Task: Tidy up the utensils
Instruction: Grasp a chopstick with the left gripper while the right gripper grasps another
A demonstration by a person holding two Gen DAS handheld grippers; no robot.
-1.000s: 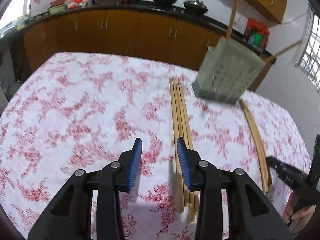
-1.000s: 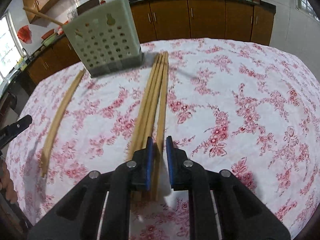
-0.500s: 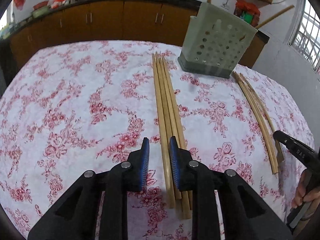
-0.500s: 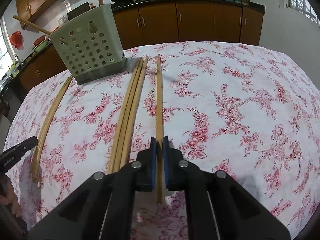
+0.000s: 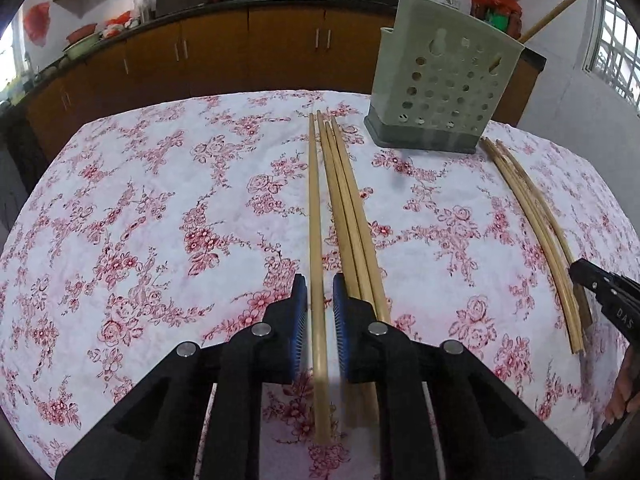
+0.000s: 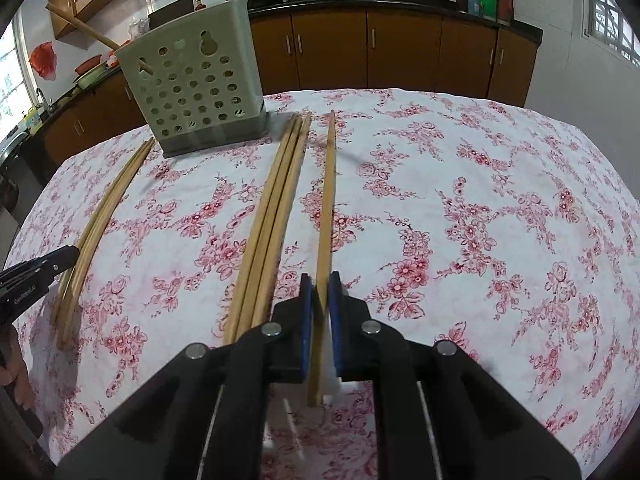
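Left wrist view: the left tongs [image 5: 320, 280] point down at the cloth-covered surface [image 5: 160, 200]. Their jaws are closing around a single chopstick [image 5: 315, 208] that lies lengthwise between them. A gap shows on each side of it, so there is no grip.

- A bundle of three [image 5: 344, 200] lies just to the right of it, running under the right jaw.
- The perforated holder [image 5: 440, 92] stands upright at the far edge, and sticks lean out of its top.
- A pair [image 5: 532, 220] lies to the right, well apart from the bundle.

Right wrist view: the right tongs [image 6: 320, 280] have their jaws opening, with a single chopstick [image 6: 326, 208] between the pads. A thin gap shows at the left pad. The bundle [image 6: 276, 208], pair [image 6: 104, 208] and holder [image 6: 196, 84] are all to the left.
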